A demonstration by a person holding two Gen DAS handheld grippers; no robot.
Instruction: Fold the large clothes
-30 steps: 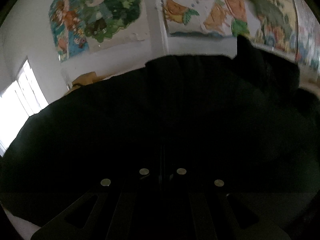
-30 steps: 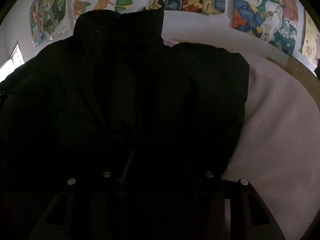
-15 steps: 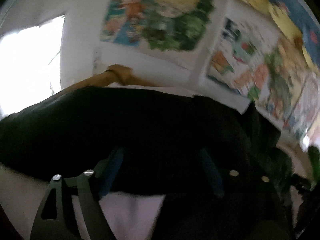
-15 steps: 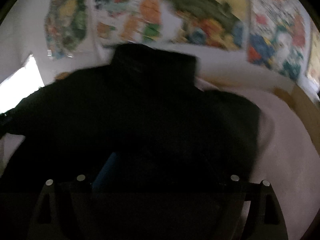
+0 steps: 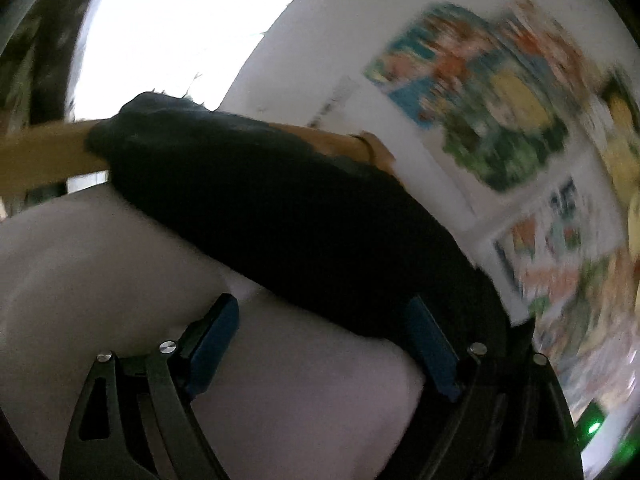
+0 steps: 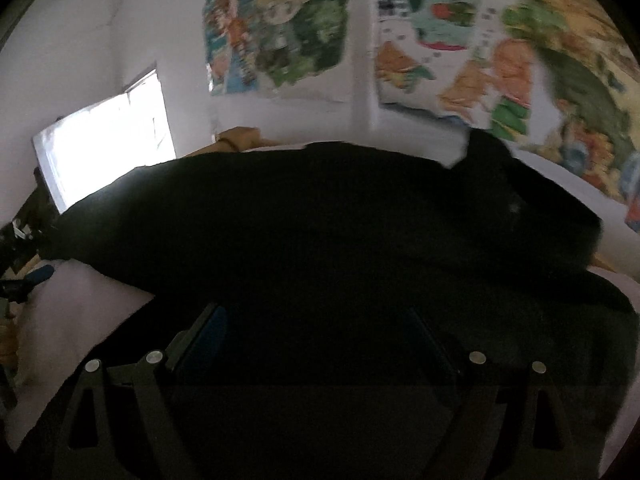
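A large black garment [image 5: 304, 224] lies in a long heap across the pale bed sheet [image 5: 100, 272], with one end draped over the wooden bed rail [image 5: 40, 152]. My left gripper [image 5: 324, 332] hovers at the garment's near edge. Its jaws are opening, with bare sheet and the cloth's hem between them and neither blue pad [image 5: 216, 340] pressing on anything. In the right wrist view the same garment [image 6: 320, 224] fills the middle. My right gripper [image 6: 318, 336] sits low over the dark cloth, its jaws also opening and gripping nothing.
Colourful posters [image 6: 276, 36] cover the white wall behind the bed. A bright window [image 5: 180, 32] is at the left end, beyond the wooden rail. Bare sheet [image 6: 80, 312] shows to the left of the garment and at the far right.
Both grippers, shut on the black cloth a second ago, have let go and opened wide. Both have pulled back from it, and the left one has rolled and swung toward the window end.
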